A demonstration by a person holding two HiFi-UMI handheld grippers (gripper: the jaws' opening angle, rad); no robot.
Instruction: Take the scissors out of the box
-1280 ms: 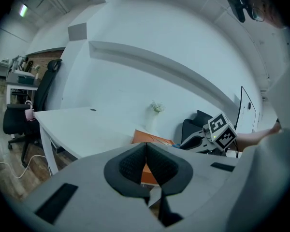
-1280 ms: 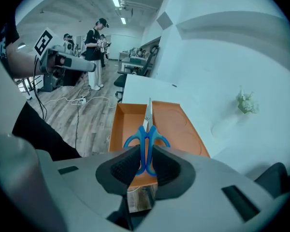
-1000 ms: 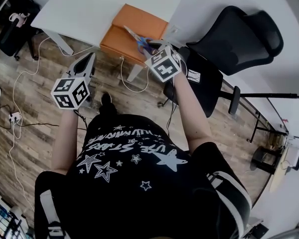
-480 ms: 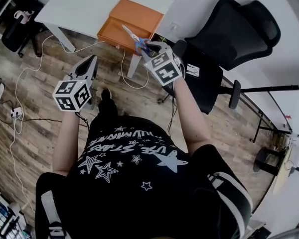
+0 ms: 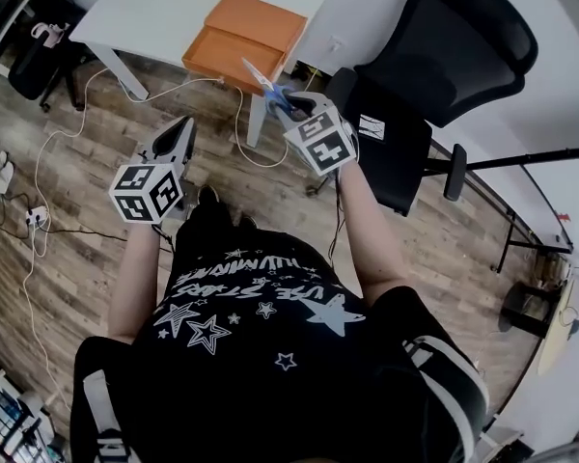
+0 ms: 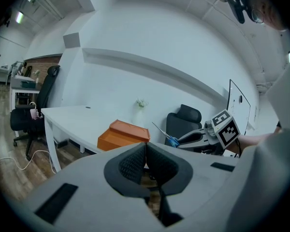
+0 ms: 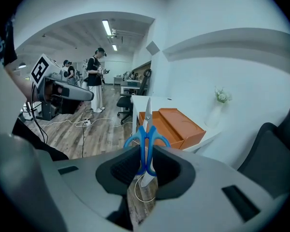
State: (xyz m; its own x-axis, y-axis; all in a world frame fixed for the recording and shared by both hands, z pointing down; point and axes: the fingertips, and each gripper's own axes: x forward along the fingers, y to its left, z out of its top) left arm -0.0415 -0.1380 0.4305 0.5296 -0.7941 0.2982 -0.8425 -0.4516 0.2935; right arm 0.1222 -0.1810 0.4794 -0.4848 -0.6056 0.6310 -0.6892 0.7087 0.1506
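My right gripper (image 5: 286, 98) is shut on a pair of blue-handled scissors (image 5: 262, 82). It holds them in the air over the floor, just off the corner of the white table (image 5: 164, 8). In the right gripper view the scissors (image 7: 145, 138) stand blades-up between the pads, handles pinched. The orange box (image 5: 239, 33) lies open on the table's edge, its lid beside the tray; it also shows as the box (image 7: 173, 124) and the box (image 6: 123, 134). My left gripper (image 5: 181, 131) hangs over the floor to the left, shut and holding nothing, with its pads (image 6: 135, 161) touching.
A black office chair (image 5: 444, 56) stands right of the table, close to my right arm. White cables (image 5: 39, 181) trail over the wooden floor, with another dark chair (image 5: 34, 61) at far left. People (image 7: 95, 79) stand far off across the room.
Both grippers have drawn back from the table toward the person. The scissors went along, from over the box to beyond the table's corner. The jaws look unchanged.
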